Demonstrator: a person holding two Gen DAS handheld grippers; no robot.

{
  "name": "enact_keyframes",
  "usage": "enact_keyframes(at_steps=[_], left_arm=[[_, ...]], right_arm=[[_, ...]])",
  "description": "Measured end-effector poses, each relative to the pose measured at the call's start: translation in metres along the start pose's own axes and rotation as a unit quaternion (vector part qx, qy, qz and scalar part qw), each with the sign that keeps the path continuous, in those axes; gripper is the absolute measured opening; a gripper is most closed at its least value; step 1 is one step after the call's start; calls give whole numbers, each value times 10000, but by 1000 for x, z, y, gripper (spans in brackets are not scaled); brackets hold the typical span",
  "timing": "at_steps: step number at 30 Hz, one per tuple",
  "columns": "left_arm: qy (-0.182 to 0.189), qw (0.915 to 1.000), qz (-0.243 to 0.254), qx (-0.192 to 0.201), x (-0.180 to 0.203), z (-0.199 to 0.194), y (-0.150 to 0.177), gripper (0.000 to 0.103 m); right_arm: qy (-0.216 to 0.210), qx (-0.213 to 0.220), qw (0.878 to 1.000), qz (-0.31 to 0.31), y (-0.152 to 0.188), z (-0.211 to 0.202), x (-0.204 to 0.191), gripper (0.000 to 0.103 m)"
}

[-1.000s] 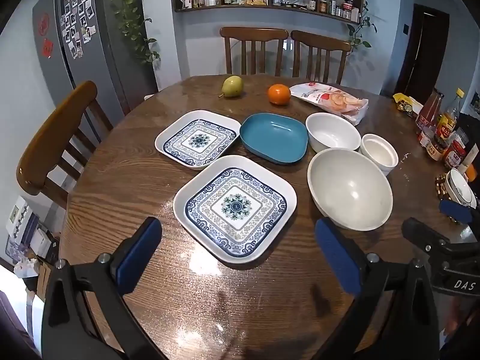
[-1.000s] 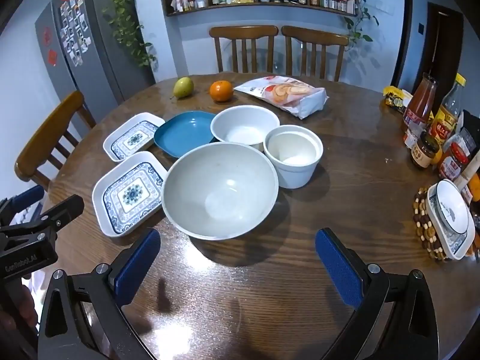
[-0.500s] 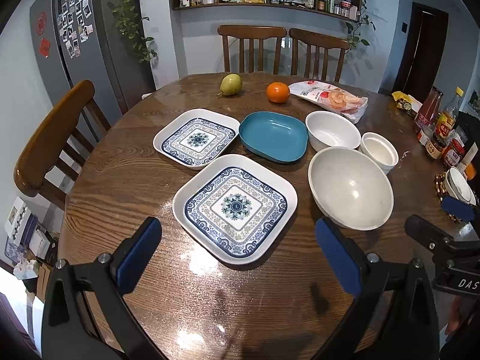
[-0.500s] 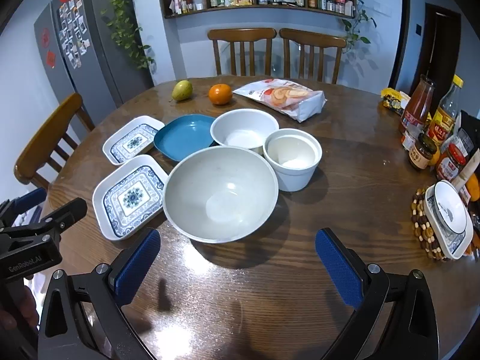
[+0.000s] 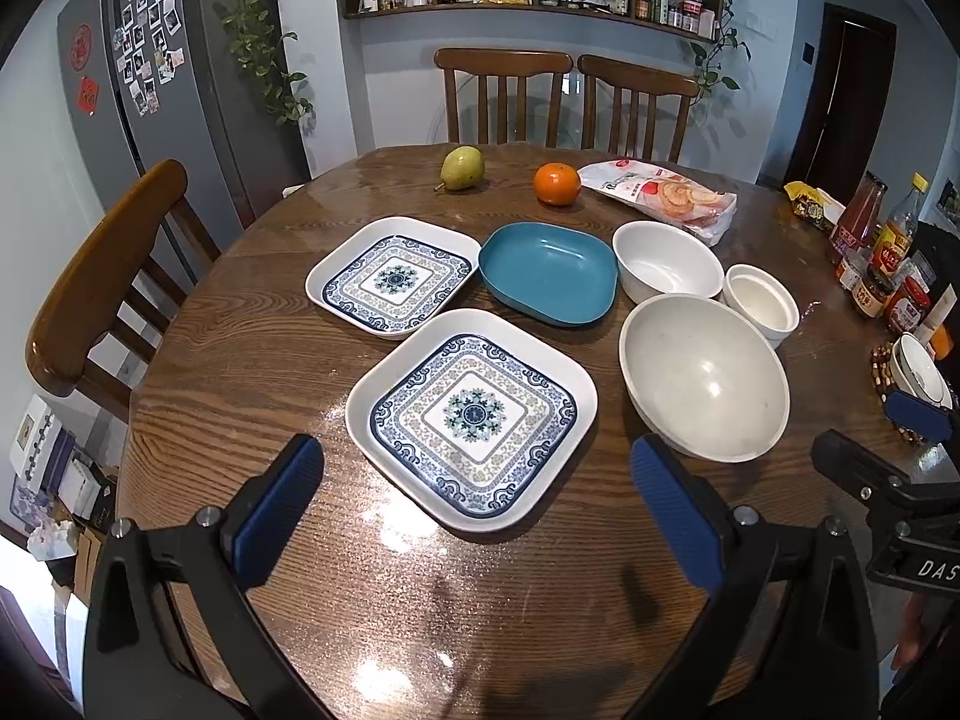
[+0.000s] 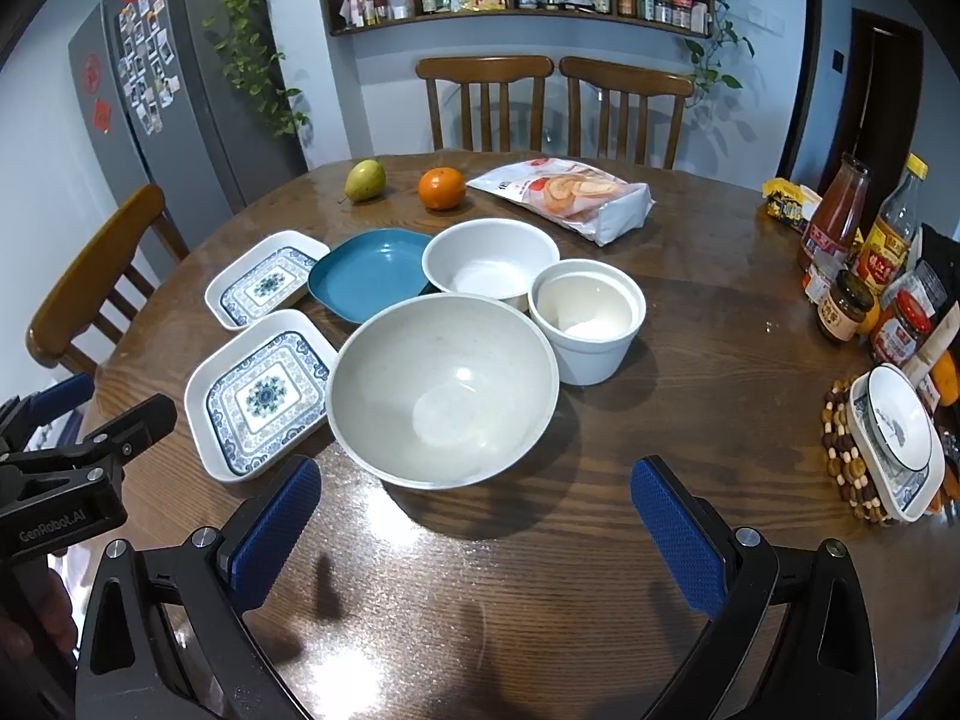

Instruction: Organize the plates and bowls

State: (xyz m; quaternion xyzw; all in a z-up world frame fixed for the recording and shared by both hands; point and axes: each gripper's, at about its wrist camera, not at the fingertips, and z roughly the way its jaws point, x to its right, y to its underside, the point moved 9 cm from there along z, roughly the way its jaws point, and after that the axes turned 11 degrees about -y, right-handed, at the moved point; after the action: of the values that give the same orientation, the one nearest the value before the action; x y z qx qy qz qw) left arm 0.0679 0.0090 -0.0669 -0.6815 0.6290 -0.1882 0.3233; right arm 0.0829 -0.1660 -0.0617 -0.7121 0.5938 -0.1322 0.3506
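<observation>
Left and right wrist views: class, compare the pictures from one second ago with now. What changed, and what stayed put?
Both views shift only slightly; nothing was grasped or released. The left gripper and right gripper stay open and empty above the table. The patterned plates, blue dish and large white bowl have not moved.

Round wooden table point(image 5: 252, 360): plates point(image 5: 474, 426), bowls point(image 5: 702, 378), fruit point(image 5: 557, 183).

On the round wooden table point(image 5: 252, 372), two square blue-patterned white plates point(image 5: 472, 427) point(image 5: 393, 276) are set at the left, one behind the other. A blue square dish point(image 5: 549, 272) is placed right of the rear plate, followed by a white round bowl point(image 5: 668, 262) and a small white ceramic cup point(image 5: 761, 307). A large grey-white round bowl point(image 5: 703, 376) is positioned in front of these, right of the nearer plate.
</observation>
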Motion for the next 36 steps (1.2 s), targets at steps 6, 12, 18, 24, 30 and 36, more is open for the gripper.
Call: enact_keyframes(at_steps=[6, 12, 18, 24, 30, 36], left_arm=[[4, 10000, -8, -24, -1, 2, 1, 102], [-3, 10000, -9, -54, -4, 4, 2, 102], [-3, 10000, -9, -64, -5, 4, 2, 102], [10, 10000, 2, -71, -5, 5, 2, 102], [36, 10000, 15, -90, -9, 6, 3, 102], [46, 9999, 36, -110, -12, 9, 3, 102]], right_arm=[[-12, -22, 10000, -21, 0, 3, -2, 103], [-19, -29, 10000, -12, 0, 4, -3, 103], [-5, -32, 10000, -22, 1, 6, -5, 103], [-12, -41, 10000, -10, 1, 6, -5, 103], [-3, -68, 10000, -10, 5, 11, -11, 103], [11, -76, 10000, 45, 8, 11, -13, 103]])
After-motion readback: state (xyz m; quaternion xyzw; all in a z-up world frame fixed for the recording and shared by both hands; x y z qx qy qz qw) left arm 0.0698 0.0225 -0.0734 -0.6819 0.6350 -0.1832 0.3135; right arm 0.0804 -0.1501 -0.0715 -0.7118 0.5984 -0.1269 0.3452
